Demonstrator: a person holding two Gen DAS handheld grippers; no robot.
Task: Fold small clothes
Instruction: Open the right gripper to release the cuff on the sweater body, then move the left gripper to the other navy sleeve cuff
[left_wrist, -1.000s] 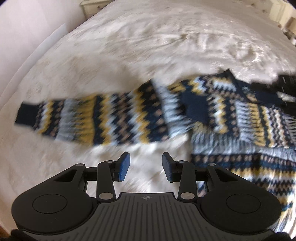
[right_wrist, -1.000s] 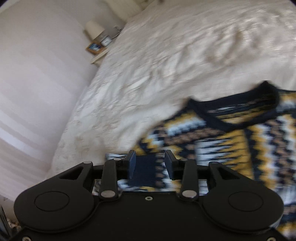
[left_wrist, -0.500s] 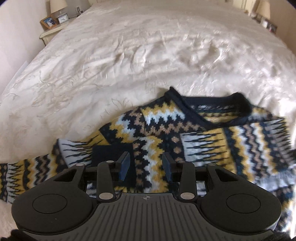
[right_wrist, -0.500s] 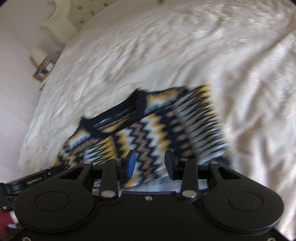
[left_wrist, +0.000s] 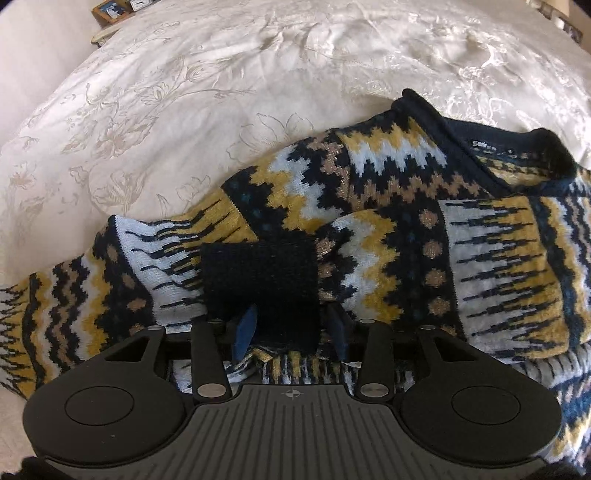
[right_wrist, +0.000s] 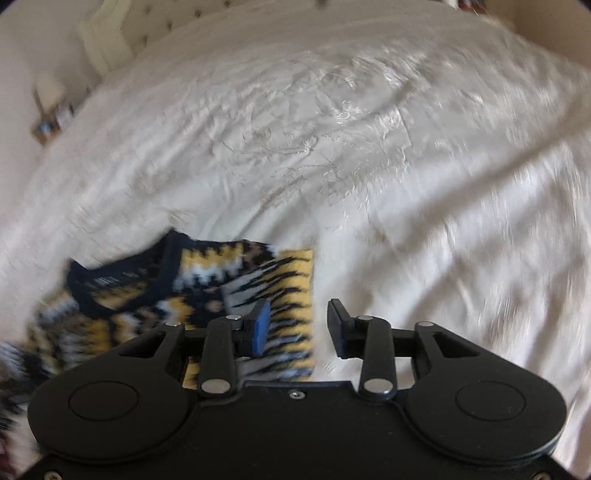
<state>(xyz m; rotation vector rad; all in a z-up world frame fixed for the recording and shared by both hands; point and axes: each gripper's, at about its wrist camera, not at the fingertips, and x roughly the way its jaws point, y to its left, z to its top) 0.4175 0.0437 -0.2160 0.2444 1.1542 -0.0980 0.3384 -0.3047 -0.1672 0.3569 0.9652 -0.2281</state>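
Left wrist view: my left gripper (left_wrist: 291, 330) sits low over the sweater (left_wrist: 388, 221), fingers spread apart, with the navy sleeve cuff (left_wrist: 260, 280) lying between them. Cuff fabric overlaps the space between the pads; cannot see either pad pinching it, so released, nothing clamped. Blue pad (left_wrist: 244, 330) shows left of the cuff, the dark one is right of it. Cuff is folded in onto the sweater's chest, below and left of the navy neckline (left_wrist: 480, 136). Patterned sleeve runs out left of the cuff toward the frame edge. Sweater is navy, mustard, white, tan zigzag knit, lying flat on the bedspread (left_wrist: 184, 92), a cream one with a floral weave. Nightstand items (left_wrist: 118, 7) sit far beyond the sweater, top left corner.

Right wrist view, blurred: my right gripper (right_wrist: 299, 328) has fingers wide apart, holding nothing. It hovers just off the sweater's right edge; the blue-padded finger (right_wrist: 260, 325) is over the knit, the other finger over bare bedspread (right_wrist: 406, 166). Sweater (right_wrist: 207, 291) here shows the neckline up-left of the gripper and a straight folded edge running down between my fingers. Headboard and pillow (right_wrist: 107, 40) lie far beyond the sweater, top left.
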